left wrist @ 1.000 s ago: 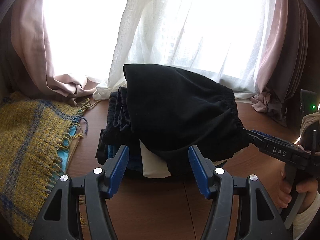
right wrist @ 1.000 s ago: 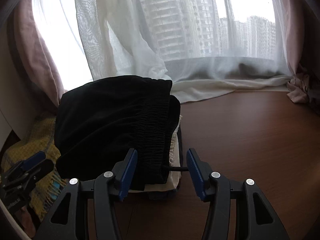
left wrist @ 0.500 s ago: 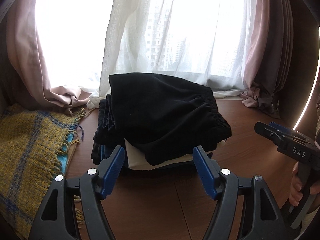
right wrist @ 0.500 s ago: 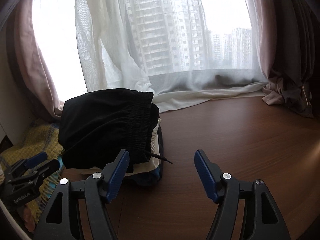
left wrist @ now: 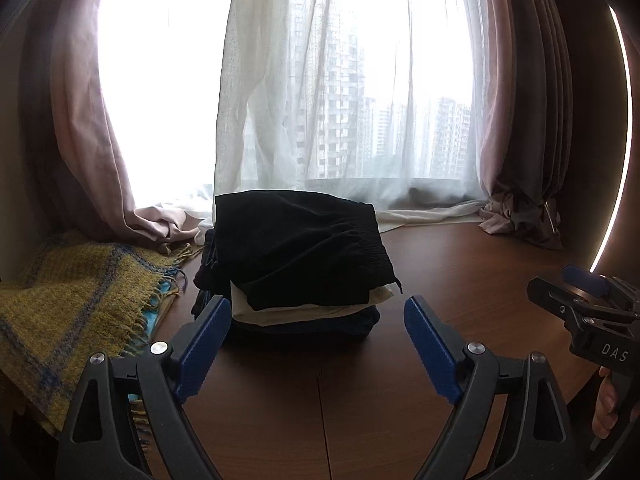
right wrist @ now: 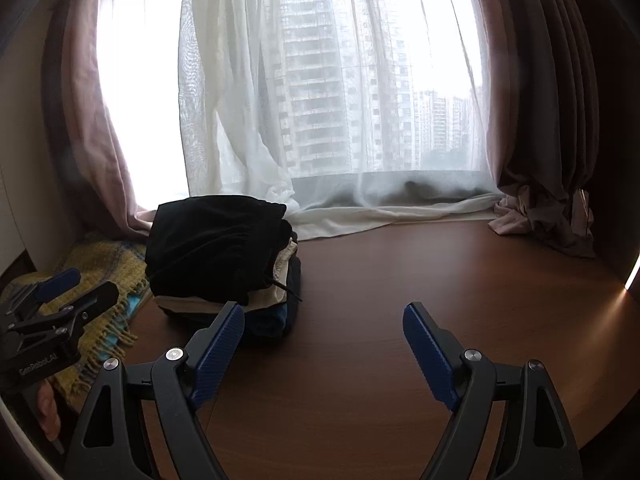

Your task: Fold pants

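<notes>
Both grippers are sitting empty right now. The left gripper [left wrist: 318,340] is hanging over the brown table [left wrist: 460,280] with its blue pads spread wide, and those jaws have just been opening – nothing between them but bare wood. Same story for the right gripper [right wrist: 323,344]: jaws wide apart, just been opening, nothing caught in them. In the left wrist view the right one is poking in at the far right edge, with a bit of a hand [left wrist: 606,408] wrapping its grip.

Just past the left pads, the folded black pants [left wrist: 300,252] are lying on top of a small stack of folded clothes [left wrist: 320,314] – a cream piece under them, something dark blue at the bottom. A black drawstring [right wrist: 286,290] is dangling off the pants' right side. Neither gripper is touching the pile.

Left of the stack, a yellow plaid blanket [left wrist: 80,300] with fringe is spreading over the table edge. Behind everything, sheer white curtains [left wrist: 340,100] and pinkish drapes [left wrist: 88,140] are hanging at the window, with tower blocks [right wrist: 312,80] showing through.
</notes>
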The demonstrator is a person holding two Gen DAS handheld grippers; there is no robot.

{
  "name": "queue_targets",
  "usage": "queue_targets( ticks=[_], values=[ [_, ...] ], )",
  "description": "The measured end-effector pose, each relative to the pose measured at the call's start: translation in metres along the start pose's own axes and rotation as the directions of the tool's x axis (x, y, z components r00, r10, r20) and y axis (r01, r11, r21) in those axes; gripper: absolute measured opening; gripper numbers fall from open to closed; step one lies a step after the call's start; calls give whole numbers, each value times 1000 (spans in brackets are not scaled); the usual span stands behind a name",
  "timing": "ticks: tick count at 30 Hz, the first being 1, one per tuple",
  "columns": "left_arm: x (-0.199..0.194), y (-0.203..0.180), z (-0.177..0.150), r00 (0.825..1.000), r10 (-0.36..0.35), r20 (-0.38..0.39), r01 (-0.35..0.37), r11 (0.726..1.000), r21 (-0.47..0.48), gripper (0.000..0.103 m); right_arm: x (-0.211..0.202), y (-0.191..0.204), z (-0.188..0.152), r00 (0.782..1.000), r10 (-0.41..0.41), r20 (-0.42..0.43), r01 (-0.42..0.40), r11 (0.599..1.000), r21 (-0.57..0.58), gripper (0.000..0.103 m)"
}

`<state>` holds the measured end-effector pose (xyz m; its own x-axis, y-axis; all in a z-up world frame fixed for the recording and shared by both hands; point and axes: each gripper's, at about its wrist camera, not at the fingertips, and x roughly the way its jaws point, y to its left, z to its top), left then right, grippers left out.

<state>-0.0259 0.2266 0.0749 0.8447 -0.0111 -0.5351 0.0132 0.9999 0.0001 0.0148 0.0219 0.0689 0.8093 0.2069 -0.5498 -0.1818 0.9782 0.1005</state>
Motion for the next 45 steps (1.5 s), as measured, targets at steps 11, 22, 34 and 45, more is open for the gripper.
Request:
queue_targets(
  ticks=[11, 22, 34, 45],
  values=[
    [-47, -41, -32, 999, 33, -16, -33, 999, 19, 89, -54, -13, -30, 1000, 29, 6, -29, 998, -54, 83],
    [-78, -58, -49, 998, 56, -21, -56, 998, 13, 89, -91, -21, -52, 998, 53, 20, -52, 997, -61, 83],
    [-91, -74, -53, 998, 58, -19, -57, 998, 22, 92, -108, -30, -60, 998, 56, 33, -54, 997, -61, 83],
    [-96, -80, -53, 998, 56, -16, -56, 998, 21, 95, -113, -36, -64, 998, 49, 34, -47, 998, -52, 83]
  ],
)
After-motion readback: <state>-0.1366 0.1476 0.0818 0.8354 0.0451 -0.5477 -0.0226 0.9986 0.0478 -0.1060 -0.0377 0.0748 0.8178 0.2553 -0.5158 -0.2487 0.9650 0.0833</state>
